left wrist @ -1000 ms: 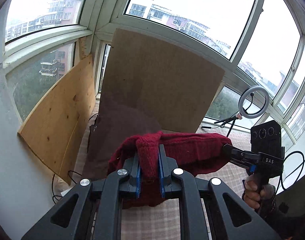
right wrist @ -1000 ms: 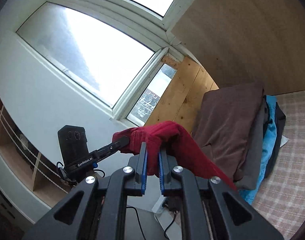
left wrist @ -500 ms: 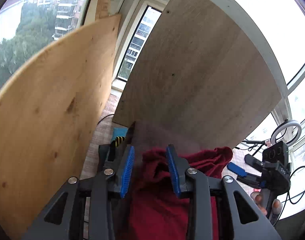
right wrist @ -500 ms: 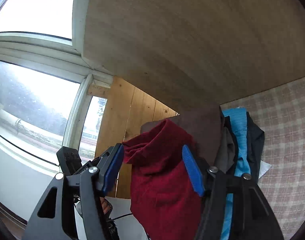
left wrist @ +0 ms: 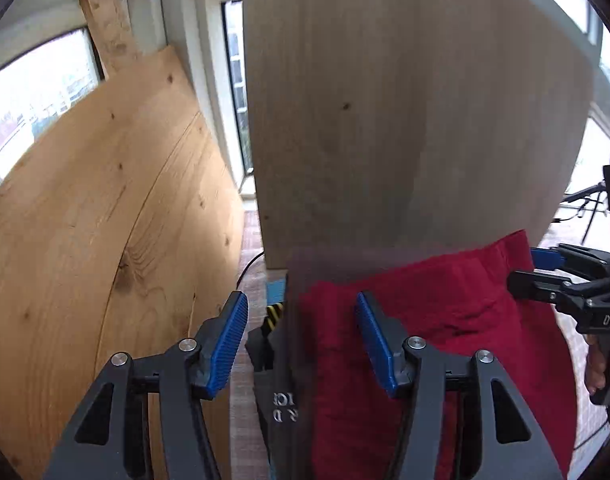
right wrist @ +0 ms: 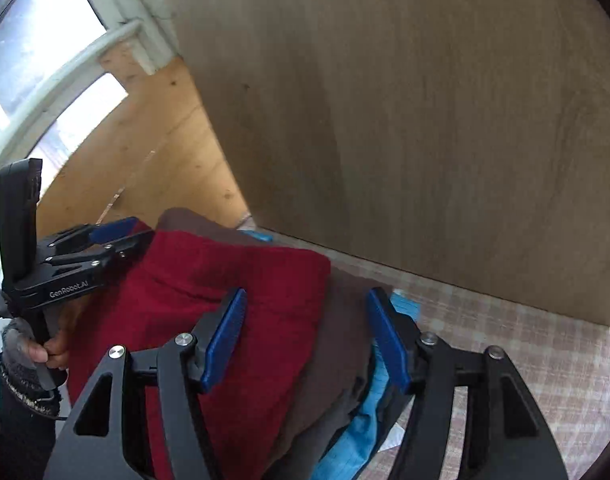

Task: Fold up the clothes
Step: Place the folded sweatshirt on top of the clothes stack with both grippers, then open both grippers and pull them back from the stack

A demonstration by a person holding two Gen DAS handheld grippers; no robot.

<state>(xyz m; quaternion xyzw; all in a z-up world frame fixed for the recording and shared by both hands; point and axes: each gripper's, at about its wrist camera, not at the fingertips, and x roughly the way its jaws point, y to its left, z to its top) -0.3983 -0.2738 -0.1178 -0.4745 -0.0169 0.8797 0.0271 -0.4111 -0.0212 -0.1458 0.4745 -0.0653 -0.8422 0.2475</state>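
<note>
While both of my claws hang over the stack of folded clothes, neither one holds anything: my left gripper (left wrist: pixel 301 340) has its blue-padded fingers (left wrist: pixel 225 344) spread wide, and my right gripper (right wrist: pixel 305 336) is spread just as wide. From the left wrist view, the red knitted garment (left wrist: pixel 445 320) lies folded on top of the stack, under my right-hand pad and reaching across to the other tool at the frame's right edge, whose body carries the letters "DAS" in white before the frame cuts them off. Beneath the red piece, a dark garment (left wrist: pixel 281 400) shows pale printed letters, mirrored and too blurred for me to read. From the right wrist view, the red garment (right wrist: pixel 209 300) sits on a brown garment (right wrist: pixel 337 340), with a bright blue garment (right wrist: pixel 365 428) lower in the stack, all resting on a checked cloth surface (right wrist: pixel 505 320). My left tool there reads "GenRobot.AI" along its side. Two wooden boards (left wrist: pixel 405 120) lean upright just behind the stack, against the window frames.
</note>
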